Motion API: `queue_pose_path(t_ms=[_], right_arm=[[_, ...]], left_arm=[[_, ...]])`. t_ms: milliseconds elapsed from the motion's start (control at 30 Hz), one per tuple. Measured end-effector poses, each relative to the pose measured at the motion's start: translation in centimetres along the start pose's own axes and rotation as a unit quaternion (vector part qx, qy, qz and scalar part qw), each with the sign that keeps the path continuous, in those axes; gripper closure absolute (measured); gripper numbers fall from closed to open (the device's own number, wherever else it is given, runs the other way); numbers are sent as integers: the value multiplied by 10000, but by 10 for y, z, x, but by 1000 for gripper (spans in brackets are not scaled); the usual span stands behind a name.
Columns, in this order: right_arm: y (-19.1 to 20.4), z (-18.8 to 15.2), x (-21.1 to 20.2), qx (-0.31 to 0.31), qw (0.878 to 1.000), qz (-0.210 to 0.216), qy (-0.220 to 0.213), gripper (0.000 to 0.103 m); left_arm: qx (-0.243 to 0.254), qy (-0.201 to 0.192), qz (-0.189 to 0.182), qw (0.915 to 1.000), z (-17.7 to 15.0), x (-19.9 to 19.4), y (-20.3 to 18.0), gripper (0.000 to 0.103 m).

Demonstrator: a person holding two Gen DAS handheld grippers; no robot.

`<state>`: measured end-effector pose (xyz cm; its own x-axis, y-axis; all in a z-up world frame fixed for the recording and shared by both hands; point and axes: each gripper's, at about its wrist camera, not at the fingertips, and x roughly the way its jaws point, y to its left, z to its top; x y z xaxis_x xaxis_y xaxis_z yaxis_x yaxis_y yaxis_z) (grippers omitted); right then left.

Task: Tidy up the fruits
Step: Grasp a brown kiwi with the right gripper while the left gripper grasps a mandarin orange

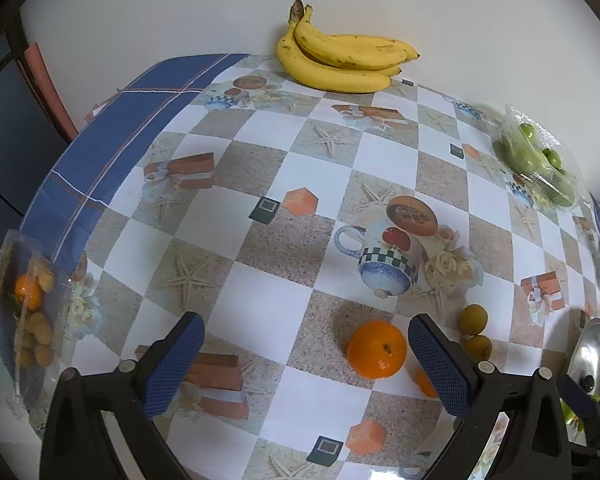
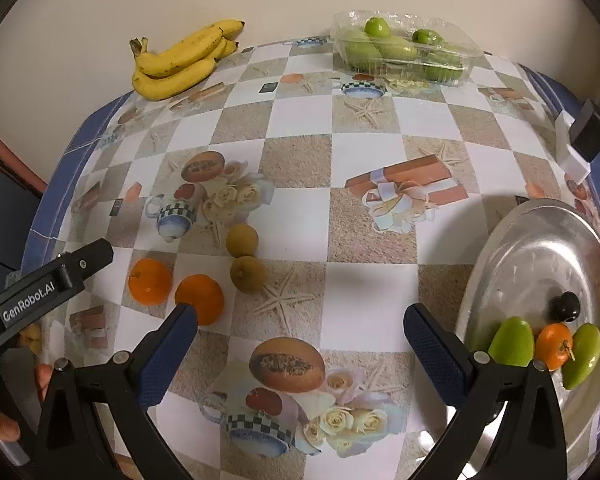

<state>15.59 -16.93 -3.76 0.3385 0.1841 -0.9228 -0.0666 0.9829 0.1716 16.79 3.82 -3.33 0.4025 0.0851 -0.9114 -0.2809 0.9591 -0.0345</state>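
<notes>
Blue textured pads are being shown on both grippers, and on each the jaws are being held spread wide with nothing between them. The left gripper point(image 1: 306, 364) is being held low over the patterned tablecloth point(image 1: 260, 184), with one orange point(image 1: 377, 349) lying just inside its right finger, close to the pad but not visibly being touched; a second orange point(image 1: 425, 382) is being largely hidden behind that same finger. Two small brownish-green round fruits point(image 1: 474, 319) are lying just beyond the finger, close together. The right gripper point(image 2: 300, 328) is being held above a bare stretch of the cloth, and the tip of its left finger is being seen in front of an orange point(image 2: 201, 297), though contact cannot be told. Just beside its right finger, a metal plate point(image 2: 540, 240) is being seen carrying two green fruits point(image 2: 514, 341), a small orange fruit point(image 2: 554, 345) between them and a dark fruit point(image 2: 566, 305) behind. Farther out, a bunch of bananas point(image 1: 340, 58) is lying at the far edge of the table against the wall, and a clear plastic box of green fruits point(image 2: 404, 50) is standing well apart from it along the same edge. At the left edge, another clear box point(image 1: 24, 312) holding an orange and small tan fruits is being glimpsed.
</notes>
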Motion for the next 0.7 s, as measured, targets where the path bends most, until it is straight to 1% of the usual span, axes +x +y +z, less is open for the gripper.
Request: queue_pose_path(t_ms=[67, 133, 267, 433, 533, 567, 633, 667, 700], right_arm=[[-1, 2, 1, 92, 9999, 134, -22, 0], [-1, 4, 2, 116, 9997, 173, -88, 0], [1, 8, 2, 91, 9996, 104, -236, 0], [5, 11, 11, -24, 9997, 42, -244, 0], [6, 13, 16, -13, 9997, 144, -220, 2], [7, 14, 18, 1, 9997, 163, -202, 4], [7, 15, 23, 40, 9996, 223, -173, 23], [6, 15, 25, 65, 9996, 254, -142, 27], [7, 15, 26, 79, 9995, 289, -113, 35]], left_arm=[[8, 31, -23, 10000, 0, 3, -1, 0], [-7, 83, -35, 10000, 0, 6, -2, 0], [-40, 105, -103, 9999, 0, 8, -4, 0], [-189, 278, -229, 9992, -1, 16, -4, 0], [-326, 378, -350, 9981, -2, 21, -3, 1], [-366, 423, -406, 9976, -3, 23, -3, 1], [-413, 490, -495, 9967, -3, 27, -4, 2], [-421, 506, -534, 9964, -4, 28, -5, 3], [-431, 518, -591, 9960, -4, 29, -6, 6]])
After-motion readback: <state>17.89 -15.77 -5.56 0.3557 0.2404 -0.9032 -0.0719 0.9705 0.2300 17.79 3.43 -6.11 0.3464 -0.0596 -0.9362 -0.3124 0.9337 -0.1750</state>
